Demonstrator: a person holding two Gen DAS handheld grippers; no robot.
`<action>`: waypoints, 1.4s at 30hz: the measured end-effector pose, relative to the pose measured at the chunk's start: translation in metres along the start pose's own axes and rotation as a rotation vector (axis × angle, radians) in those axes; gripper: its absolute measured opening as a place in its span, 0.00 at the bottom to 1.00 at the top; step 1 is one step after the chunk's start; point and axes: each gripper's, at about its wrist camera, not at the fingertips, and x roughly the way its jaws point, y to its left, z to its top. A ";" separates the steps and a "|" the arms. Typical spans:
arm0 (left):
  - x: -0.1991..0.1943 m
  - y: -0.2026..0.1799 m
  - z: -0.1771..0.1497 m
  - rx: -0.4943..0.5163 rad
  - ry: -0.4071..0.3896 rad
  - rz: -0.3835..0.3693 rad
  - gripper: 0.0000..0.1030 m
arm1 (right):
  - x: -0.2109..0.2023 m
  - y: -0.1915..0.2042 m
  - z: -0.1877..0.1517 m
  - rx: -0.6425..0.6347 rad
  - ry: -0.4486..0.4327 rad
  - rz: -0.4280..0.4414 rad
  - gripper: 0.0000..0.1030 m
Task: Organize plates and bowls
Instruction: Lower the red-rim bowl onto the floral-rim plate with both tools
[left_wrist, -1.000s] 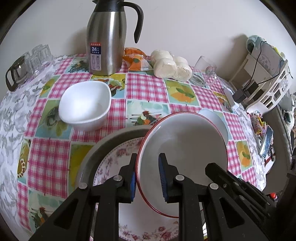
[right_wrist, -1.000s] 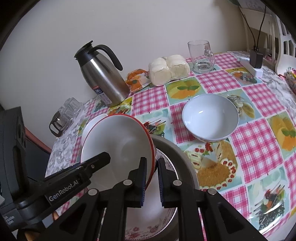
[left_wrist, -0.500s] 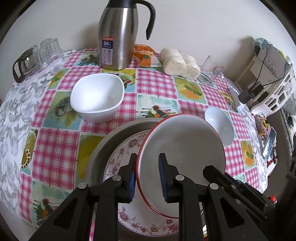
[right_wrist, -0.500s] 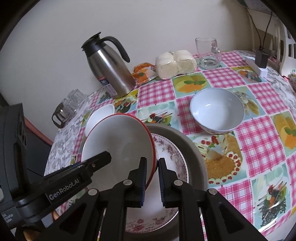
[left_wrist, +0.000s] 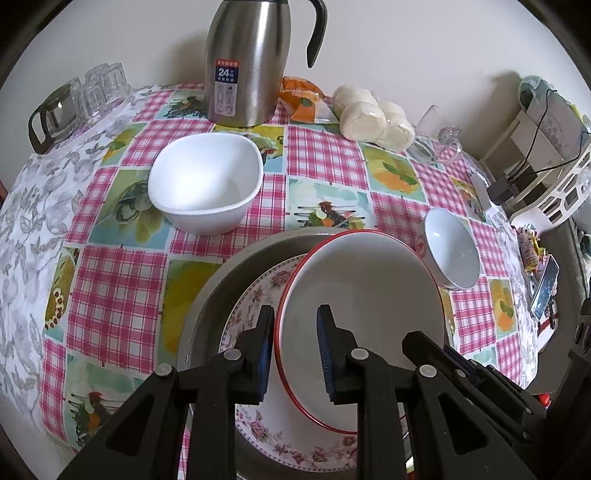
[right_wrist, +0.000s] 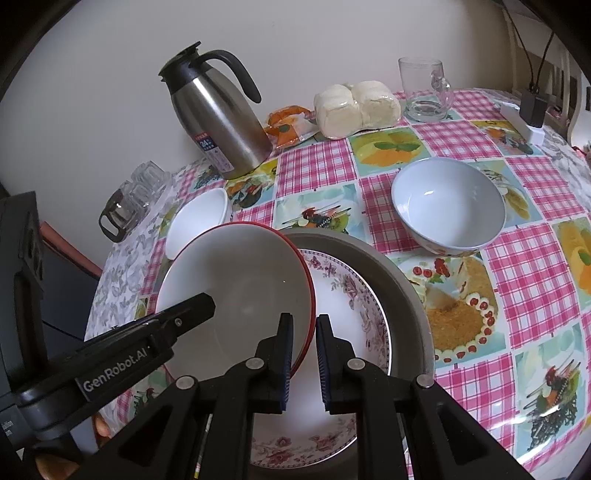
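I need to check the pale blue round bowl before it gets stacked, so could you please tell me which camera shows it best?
The right wrist view: the pale blue round bowl sits unobstructed on the checked tablecloth, its whole rim and inside visible. In the left wrist view the same bowl is small, stretched near the edge, and partly hidden behind the red-rimmed white bowl.

A: What lies behind everything?
B: A plain cream wall (right_wrist: 332, 33) fills the upper frame, evenly lit with soft shadows.
A: And beneath?
B: A surface under a pink checked tablecloth (left_wrist: 110, 291), with a white rack (left_wrist: 561, 184) at far right.
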 end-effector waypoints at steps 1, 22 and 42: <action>0.001 0.000 0.000 0.000 0.005 0.002 0.22 | 0.000 0.000 0.000 -0.001 0.001 -0.001 0.15; 0.013 0.000 0.000 -0.003 0.060 0.024 0.24 | 0.007 0.001 0.000 -0.002 0.025 -0.007 0.16; 0.015 0.011 0.002 -0.071 0.075 -0.035 0.29 | 0.007 -0.001 0.001 0.018 0.025 0.014 0.18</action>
